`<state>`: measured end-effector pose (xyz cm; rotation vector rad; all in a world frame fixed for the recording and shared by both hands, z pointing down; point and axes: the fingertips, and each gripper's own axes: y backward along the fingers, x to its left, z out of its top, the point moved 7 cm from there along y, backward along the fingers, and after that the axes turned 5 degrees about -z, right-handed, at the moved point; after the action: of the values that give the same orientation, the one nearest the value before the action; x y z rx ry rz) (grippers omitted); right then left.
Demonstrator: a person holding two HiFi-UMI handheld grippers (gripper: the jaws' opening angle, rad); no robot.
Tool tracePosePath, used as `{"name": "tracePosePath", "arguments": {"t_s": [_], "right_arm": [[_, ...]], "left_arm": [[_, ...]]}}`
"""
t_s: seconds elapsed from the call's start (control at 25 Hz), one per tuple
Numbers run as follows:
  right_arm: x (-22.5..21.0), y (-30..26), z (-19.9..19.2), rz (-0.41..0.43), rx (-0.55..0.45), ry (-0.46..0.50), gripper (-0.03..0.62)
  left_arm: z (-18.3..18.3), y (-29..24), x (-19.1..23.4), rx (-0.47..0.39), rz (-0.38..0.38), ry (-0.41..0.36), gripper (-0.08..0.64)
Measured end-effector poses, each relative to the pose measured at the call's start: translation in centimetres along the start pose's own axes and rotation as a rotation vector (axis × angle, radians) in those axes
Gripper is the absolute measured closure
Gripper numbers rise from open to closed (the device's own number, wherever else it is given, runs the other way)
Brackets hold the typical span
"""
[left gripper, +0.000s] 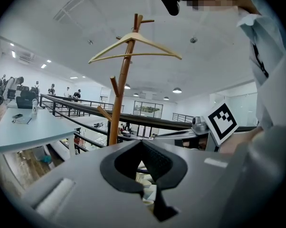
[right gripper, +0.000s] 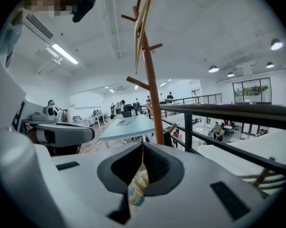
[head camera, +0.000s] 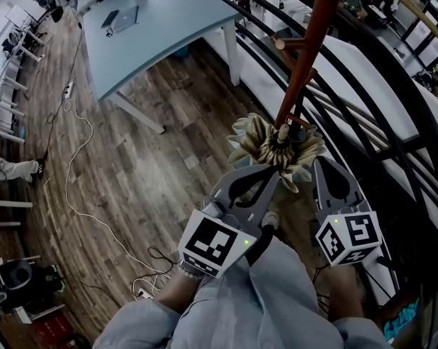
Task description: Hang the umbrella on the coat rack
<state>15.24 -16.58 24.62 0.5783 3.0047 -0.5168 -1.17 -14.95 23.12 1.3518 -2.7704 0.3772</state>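
A dark wood-plank floor (head camera: 153, 137) spreads below, with pale cables (head camera: 77, 166) trailing across it beside a long light-blue surface (head camera: 161, 27) on white legs. A black metal railing (head camera: 393, 129) runs along the edge of this level, which looks out over a lower area. Overhead, the white ceiling (left gripper: 86, 23) carries a bright strip light (right gripper: 64, 53) and round lamps (right gripper: 276, 44), the far white walls hold a large window (right gripper: 250, 90), and small figures of people (left gripper: 71, 94) stand in the distance.
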Motion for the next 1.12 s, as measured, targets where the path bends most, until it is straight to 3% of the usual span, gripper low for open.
{"name": "tracePosePath", "arguments": {"t_s": [0.4,1.12], "right_arm": [[0.3,0.1,-0.5,-0.010,0.028,0.038,0.588],[-0.2,0.6,-1.2,-0.017,0.057,0.021,0.588]], "left_arm": [[-0.3,-0.1,0.1,0.015,-0.001,0.013,0.555],[-0.7,-0.6,-0.5,0.029,-0.017,-0.002,0.555]]}}
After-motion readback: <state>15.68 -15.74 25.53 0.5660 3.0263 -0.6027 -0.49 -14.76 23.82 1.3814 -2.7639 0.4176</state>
